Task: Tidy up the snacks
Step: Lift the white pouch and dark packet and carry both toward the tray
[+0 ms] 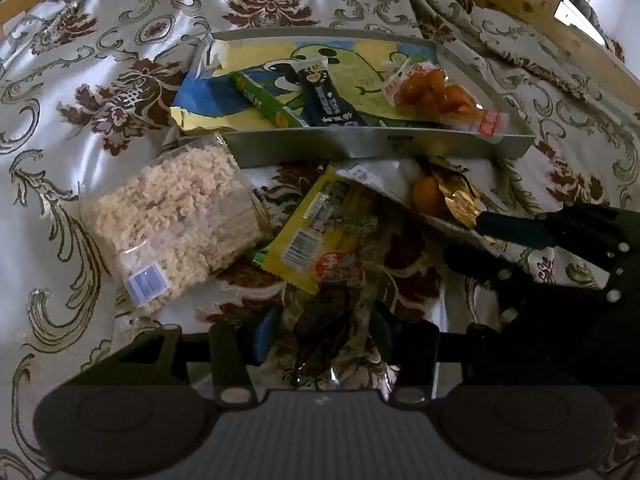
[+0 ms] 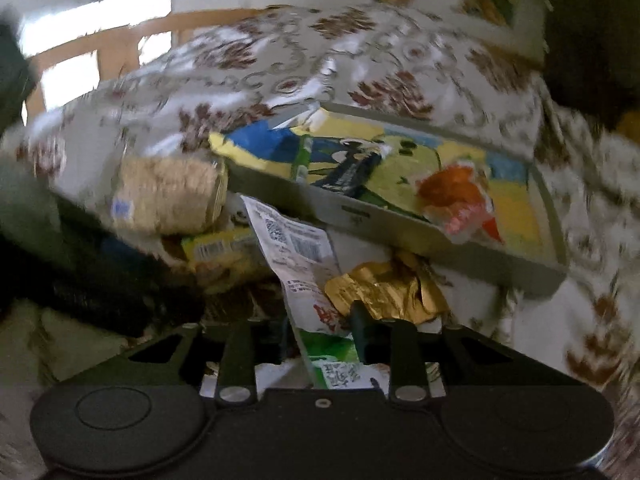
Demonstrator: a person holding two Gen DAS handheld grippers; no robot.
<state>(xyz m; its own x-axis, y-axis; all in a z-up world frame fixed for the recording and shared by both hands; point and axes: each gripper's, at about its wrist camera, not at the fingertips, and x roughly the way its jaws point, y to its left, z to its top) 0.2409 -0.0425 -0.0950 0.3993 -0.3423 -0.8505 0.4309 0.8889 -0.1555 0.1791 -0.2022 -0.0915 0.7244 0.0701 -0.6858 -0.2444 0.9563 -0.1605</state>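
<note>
A grey tray [image 1: 372,146] is seen on the flowered cloth [image 1: 80,60]. Some snacks are already inside it: a big yellow and blue bag [image 1: 360,76], a green stick pack [image 1: 264,100], a dark stick pack [image 1: 328,100] and an orange snack packet [image 1: 440,94]. More snacks are left on the cloth just in front of the tray: a clear pack of dry noodles [image 1: 176,220], a yellow packet [image 1: 316,236] and a gold wrapped sweet [image 1: 452,196].

A white and green packet [image 2: 308,272] is pinched by the right gripper [image 2: 320,340]; its fingers are pressed against the packet's lower end. The gold wrapped sweet [image 2: 384,292] is touching the right finger, and it cannot be told if it is pinched too. The right wrist view is blurry.

The left gripper [image 1: 320,336] is held low over a dark crinkly wrapper [image 1: 320,312]. Its fingers are spread, with the wrapper between them. It cannot be told if the wrapper is being touched.

A few things could go wrong. The white and green packet is held only by one end, so it could flop, catch on the tray's front wall and slip out. The sweet could be dragged along and dropped on the cloth. The yellow packet is partly under the held one, so it could be pulled out of place. The two grippers are close together, so they could be bumped.
</note>
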